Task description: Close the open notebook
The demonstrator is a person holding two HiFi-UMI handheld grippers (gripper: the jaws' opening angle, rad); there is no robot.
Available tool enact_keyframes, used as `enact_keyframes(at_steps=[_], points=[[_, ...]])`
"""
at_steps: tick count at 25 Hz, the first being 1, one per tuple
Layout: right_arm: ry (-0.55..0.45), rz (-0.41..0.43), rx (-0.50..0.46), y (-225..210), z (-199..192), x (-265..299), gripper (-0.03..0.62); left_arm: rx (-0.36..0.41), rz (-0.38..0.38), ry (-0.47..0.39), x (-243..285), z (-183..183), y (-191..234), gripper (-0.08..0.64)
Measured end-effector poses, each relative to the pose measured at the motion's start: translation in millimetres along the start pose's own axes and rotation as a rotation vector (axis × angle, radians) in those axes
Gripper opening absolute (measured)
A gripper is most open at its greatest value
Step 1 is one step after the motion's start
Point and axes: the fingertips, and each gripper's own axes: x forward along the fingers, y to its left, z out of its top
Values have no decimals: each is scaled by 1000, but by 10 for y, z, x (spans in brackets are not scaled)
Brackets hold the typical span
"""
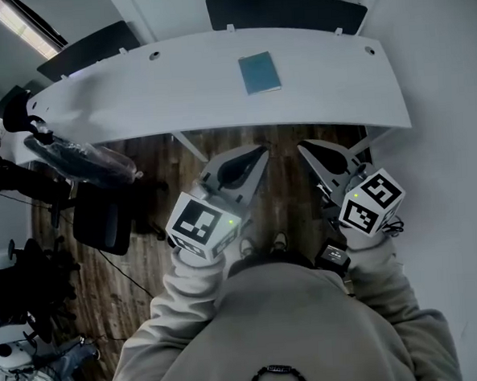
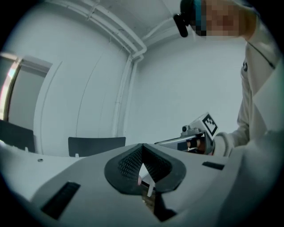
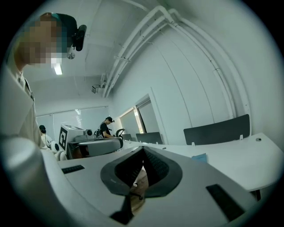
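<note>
The long white curved desk (image 1: 136, 95) in front of me runs across the top of the frame. Lying flat on it, a bit right of center, is a teal notebook (image 1: 259, 72) (cover shut).

Notebook (image 1: 259, 72): on the table (image 1: 152, 90) ahead of you — right of centre.
Chair (image 1: 286, 12): behind the table, beyond the notebook.

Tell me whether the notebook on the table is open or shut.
Shut, it seems: the notebook lies flat on the table, one teal cover, no spread pages.
</note>
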Motion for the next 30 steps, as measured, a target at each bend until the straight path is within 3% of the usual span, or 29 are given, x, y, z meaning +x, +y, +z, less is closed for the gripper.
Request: enact_keyframes(at_steps=[9, 22, 30], points=[[2, 56, -37, -22, 60, -146, 20, 15, -4, 28, 161, -46, -171, -2], [-10, 109, 18, -357, -34, -518, 20, 21, -7, 48, 494, -71, -447, -2], [-33, 86, 36, -737, 41, -678, 20, -6, 17, 25, 608, 55, -215, -2]])
